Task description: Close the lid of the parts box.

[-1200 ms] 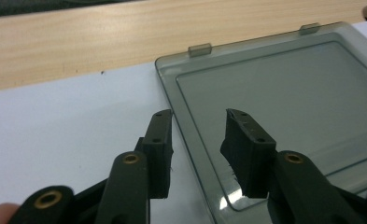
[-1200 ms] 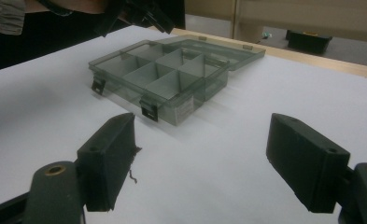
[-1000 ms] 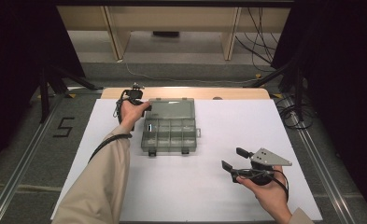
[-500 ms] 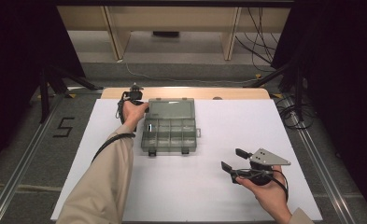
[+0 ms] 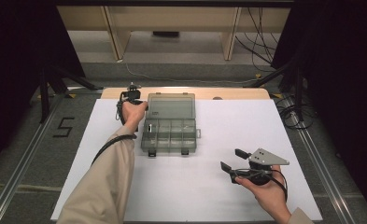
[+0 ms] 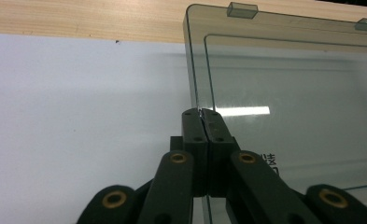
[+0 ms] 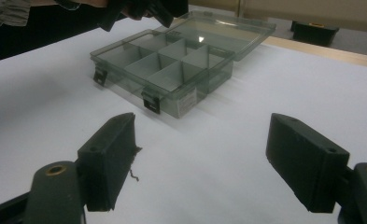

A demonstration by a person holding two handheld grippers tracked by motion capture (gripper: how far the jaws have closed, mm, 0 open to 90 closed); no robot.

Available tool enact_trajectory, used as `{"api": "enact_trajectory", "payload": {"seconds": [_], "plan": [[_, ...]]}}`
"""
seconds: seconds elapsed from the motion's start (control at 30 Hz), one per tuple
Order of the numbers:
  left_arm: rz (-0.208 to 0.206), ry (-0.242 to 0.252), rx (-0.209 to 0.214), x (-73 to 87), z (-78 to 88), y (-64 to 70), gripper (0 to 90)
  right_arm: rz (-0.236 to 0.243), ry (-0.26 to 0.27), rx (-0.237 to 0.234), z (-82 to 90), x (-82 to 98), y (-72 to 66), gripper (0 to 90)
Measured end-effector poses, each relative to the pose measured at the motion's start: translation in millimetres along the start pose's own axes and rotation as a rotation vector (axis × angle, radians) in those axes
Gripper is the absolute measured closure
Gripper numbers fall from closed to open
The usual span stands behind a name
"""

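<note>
The person wears a light beige, trench-like sleeve (image 5: 104, 186) on the left arm; a strip of the same beige cuff (image 5: 301, 216) shows at the right wrist. The left tongs (image 6: 203, 114) are matte black, with two flat rectangular pads on rounded link arms pinned with brass-coloured rivets, and small dark screws set in the pad faces. The right tongs (image 7: 204, 158) have thick black block pads (image 7: 109, 161), one fraying a thread at its edge. A grey three-cornered plate (image 5: 267, 157) with small dark screws tops the right tongs, and black cables (image 5: 107, 147) trail from both.
</note>
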State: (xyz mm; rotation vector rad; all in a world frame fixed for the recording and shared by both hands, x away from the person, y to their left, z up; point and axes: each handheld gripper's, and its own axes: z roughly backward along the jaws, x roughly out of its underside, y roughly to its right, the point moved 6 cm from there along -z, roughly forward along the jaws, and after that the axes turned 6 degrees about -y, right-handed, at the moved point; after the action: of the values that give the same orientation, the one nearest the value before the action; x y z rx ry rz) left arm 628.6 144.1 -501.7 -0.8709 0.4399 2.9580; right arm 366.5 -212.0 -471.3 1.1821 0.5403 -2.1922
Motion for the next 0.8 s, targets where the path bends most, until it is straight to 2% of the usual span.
{"api": "enact_trajectory", "payload": {"seconds": [0.03,0.1,0.17,0.2,0.27,0.33,0.37,0.4,0.43,0.5,0.57,0.7,0.77,0.8], "plan": [[-0.007,-0.005,0.004,0.4,1.5,-0.1,89.2,0.013,0.010,0.006,-1.0,-0.5,1.1,25.1],[-0.012,0.004,0.008,0.2,3.5,0.6,89.2,0.005,0.000,0.001,-1.1,-0.6,0.8,25.1],[-0.021,0.013,0.010,0.2,6.0,1.0,89.3,0.029,0.034,0.011,-3.9,-3.9,3.2,25.2],[-0.023,0.015,0.012,0.4,7.2,1.4,89.3,0.003,0.046,-0.003,-5.8,-5.3,1.1,25.2],[-0.027,0.022,0.014,0.9,8.8,1.7,89.3,0.018,0.038,0.019,-5.2,-8.5,4.0,25.3],[-0.037,0.025,0.013,1.6,10.7,1.4,89.3,0.018,0.031,0.023,-6.5,-12.3,4.8,25.4],[-0.043,0.025,0.014,1.9,11.9,1.3,89.3,0.014,0.054,0.012,-9.8,-15.7,4.4,25.5],[-0.036,0.035,0.015,1.7,12.4,2.1,89.3,0.024,0.042,0.023,-9.9,-17.7,6.1,25.5],[-0.043,0.034,0.016,1.9,13.3,2.3,89.3,0.012,0.041,0.017,-11.5,-20.6,5.6,25.5],[-0.058,0.033,0.017,2.1,16.0,2.4,89.3,0.030,0.043,0.031,-14.8,-26.7,8.7,25.5],[-0.057,0.055,0.019,1.9,16.8,3.0,89.3,0.042,0.055,0.040,-20.8,-36.5,11.8,25.6],[-0.076,0.058,0.020,2.9,19.6,3.0,89.3,0.042,0.065,0.047,-34.3,-53.2,15.0,25.8],[-0.080,0.065,0.024,3.4,20.7,3.4,89.2,0.057,0.063,0.055,-41.2,-62.1,17.5,25.9],[-0.061,0.082,0.027,2.8,20.2,4.6,89.2,0.063,0.063,0.055,-44.8,-66.8,18.7,26.1]]}}
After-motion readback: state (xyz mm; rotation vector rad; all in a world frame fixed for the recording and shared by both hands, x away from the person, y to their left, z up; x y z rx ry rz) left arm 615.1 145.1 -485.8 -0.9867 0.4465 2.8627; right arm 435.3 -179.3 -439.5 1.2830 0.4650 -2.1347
